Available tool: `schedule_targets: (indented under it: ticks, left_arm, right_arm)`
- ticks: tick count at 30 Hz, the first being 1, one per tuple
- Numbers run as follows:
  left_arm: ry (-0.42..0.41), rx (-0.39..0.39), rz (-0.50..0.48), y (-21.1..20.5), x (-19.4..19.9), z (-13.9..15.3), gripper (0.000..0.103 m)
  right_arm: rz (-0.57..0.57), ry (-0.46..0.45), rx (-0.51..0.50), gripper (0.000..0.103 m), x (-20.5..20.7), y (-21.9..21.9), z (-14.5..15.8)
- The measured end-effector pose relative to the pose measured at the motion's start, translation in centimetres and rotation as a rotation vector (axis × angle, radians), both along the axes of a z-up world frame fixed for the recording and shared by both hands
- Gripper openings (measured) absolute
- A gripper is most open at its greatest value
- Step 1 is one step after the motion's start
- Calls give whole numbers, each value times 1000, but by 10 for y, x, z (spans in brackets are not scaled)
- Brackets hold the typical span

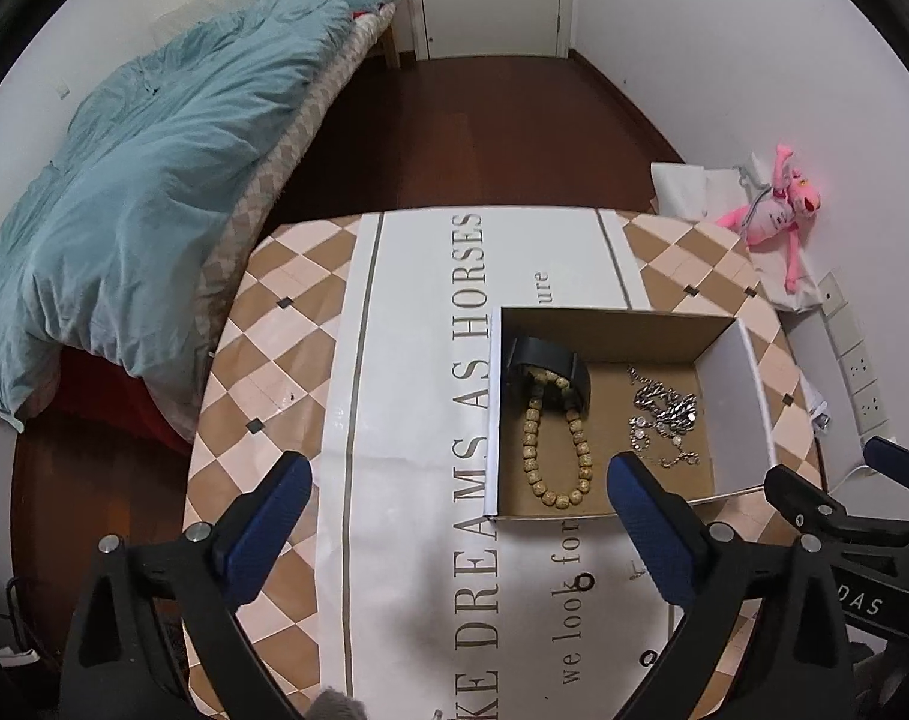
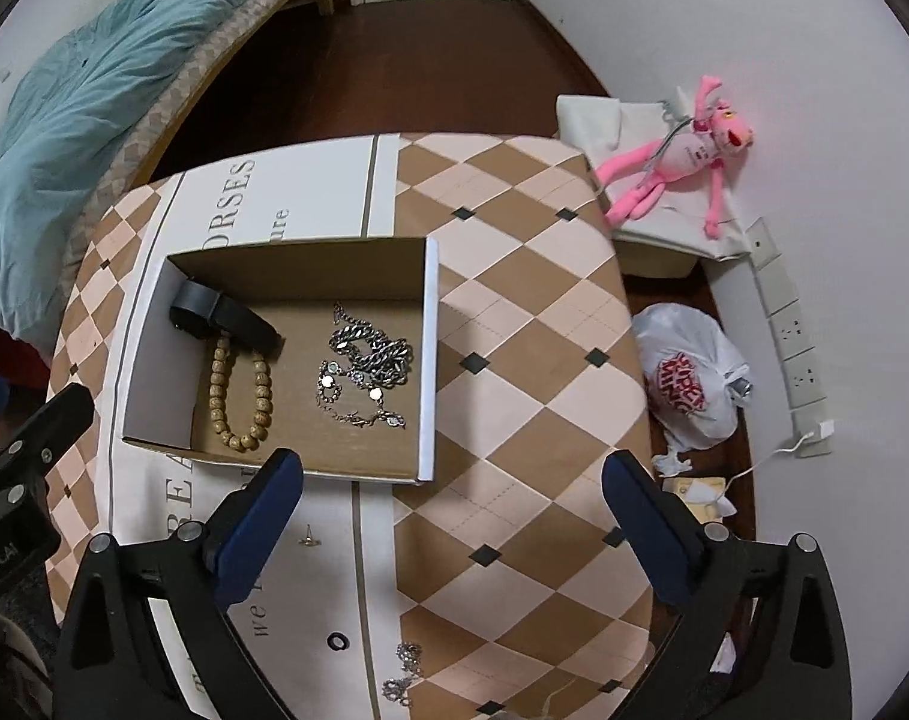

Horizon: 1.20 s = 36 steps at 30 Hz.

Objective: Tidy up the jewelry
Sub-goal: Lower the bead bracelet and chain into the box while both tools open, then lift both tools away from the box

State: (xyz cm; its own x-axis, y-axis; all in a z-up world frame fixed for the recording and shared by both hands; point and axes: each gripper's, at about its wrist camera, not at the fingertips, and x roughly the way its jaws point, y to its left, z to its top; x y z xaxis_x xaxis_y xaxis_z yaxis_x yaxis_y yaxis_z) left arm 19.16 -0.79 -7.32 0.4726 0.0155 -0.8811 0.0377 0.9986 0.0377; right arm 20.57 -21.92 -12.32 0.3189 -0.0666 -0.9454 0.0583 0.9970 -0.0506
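An open cardboard box [image 2: 430, 354] with white outer walls sits on the desk [image 2: 514, 312]. Inside it, at the left, a black band [image 2: 226, 315] leans against the wall, and a loop of tan wooden beads [image 2: 238, 390] lies partly under it. At the box's right lies a tangled heap of silver chain jewelry [image 2: 367, 360]. Outside the box, on the white printed sheet [image 1: 418, 540], lie a small stud earring [image 2: 307, 540] and a black ring [image 2: 337, 640]. Near the desk's front edge lies a sparkly silver piece [image 2: 403, 672].

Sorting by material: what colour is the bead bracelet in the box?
Tan, wood-like beads with a speckled look: the bead bracelet shows best in the left wrist view.
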Motion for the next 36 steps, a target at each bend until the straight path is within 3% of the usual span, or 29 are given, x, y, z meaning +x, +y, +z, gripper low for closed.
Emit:
schedule_targets:
  ticks: [9,17,25,29,34,36]
  left_arm:
    - [-73,-35,-8,1,-30,39,101]
    - [-140,-62,-18,0,-65,76,101]
    - [-182,-89,-20,1,-88,102,101]
    - [-170,-54,6,1,-94,99,101]
    - [-121,9,25,2,-105,65,101]
    - [-71,31,30,3,-111,38,101]
  right_arm:
    - [3,-116,-36,101,-32,7,49]
    - [-2,-227,-23,101,-69,11,100]
    - [0,-291,0,101,-96,11,131]
    - [-9,-277,16,101,-106,7,126]
    - [-21,-156,52,101,-125,0,74]
    - [-34,-103,73,101,-135,-3,47]
